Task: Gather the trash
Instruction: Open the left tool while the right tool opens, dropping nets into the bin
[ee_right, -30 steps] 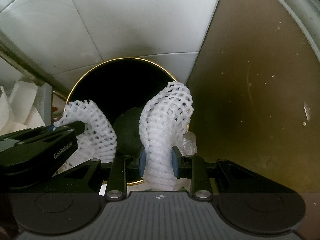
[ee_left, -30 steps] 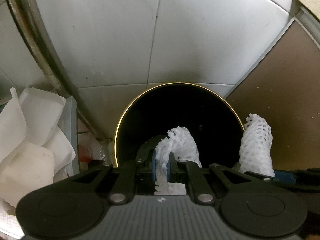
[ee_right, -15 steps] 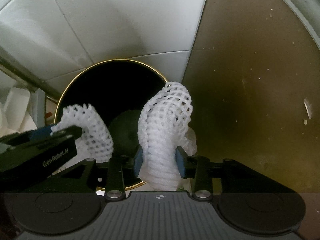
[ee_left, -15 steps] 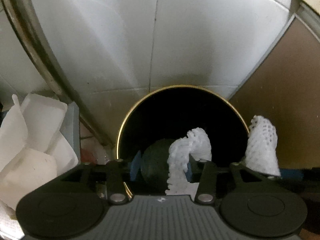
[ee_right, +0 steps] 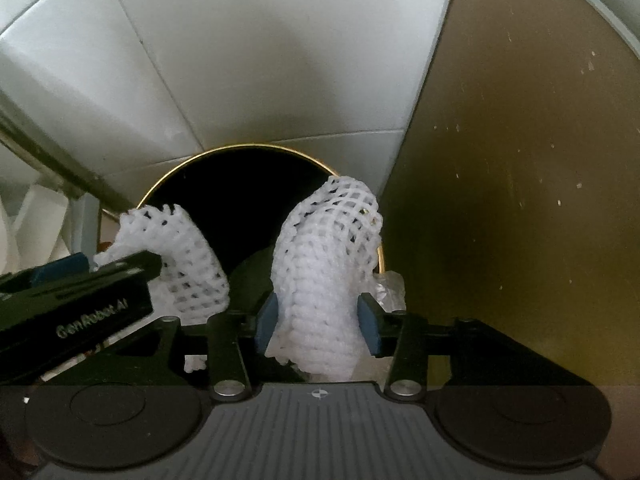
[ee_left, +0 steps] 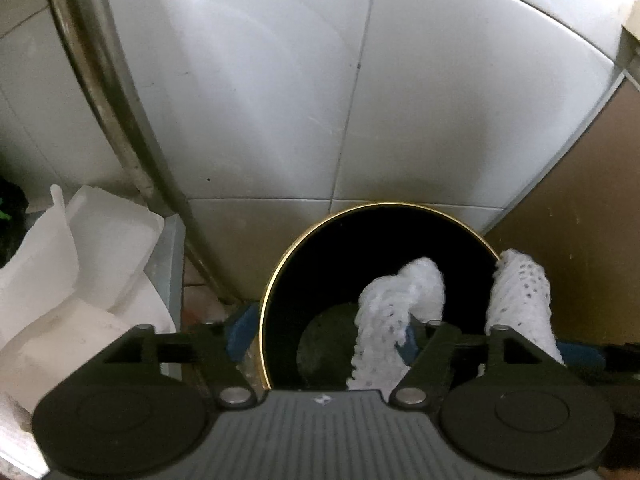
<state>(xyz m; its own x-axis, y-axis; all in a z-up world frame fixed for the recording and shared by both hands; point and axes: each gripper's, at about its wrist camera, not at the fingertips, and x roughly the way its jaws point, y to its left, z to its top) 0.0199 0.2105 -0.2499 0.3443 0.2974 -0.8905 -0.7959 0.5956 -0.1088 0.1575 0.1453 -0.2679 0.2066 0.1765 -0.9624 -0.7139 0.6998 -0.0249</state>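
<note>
White tiled wall (ee_left: pixel 280 100), brown panel (ee_right: pixel 520 200), gold-rimmed bin (ee_left: pixel 276 280)

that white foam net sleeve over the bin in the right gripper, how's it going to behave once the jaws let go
The foam net sleeve probably weighs next to nothing and is soft: it bends over at its top. The right gripper has just been opening, yet the sleeve sits between the pads, so it may cling before falling into the bin.

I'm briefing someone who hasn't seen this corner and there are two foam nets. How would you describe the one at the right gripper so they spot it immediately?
Find the black bin with the gold rim in the corner of white tile and brown panel. Two white foam nets hang over its mouth. Yours is the foam net on the side by the brown panel, standing between the blue pads of the right gripper, taller and fuller than its neighbour.
</note>
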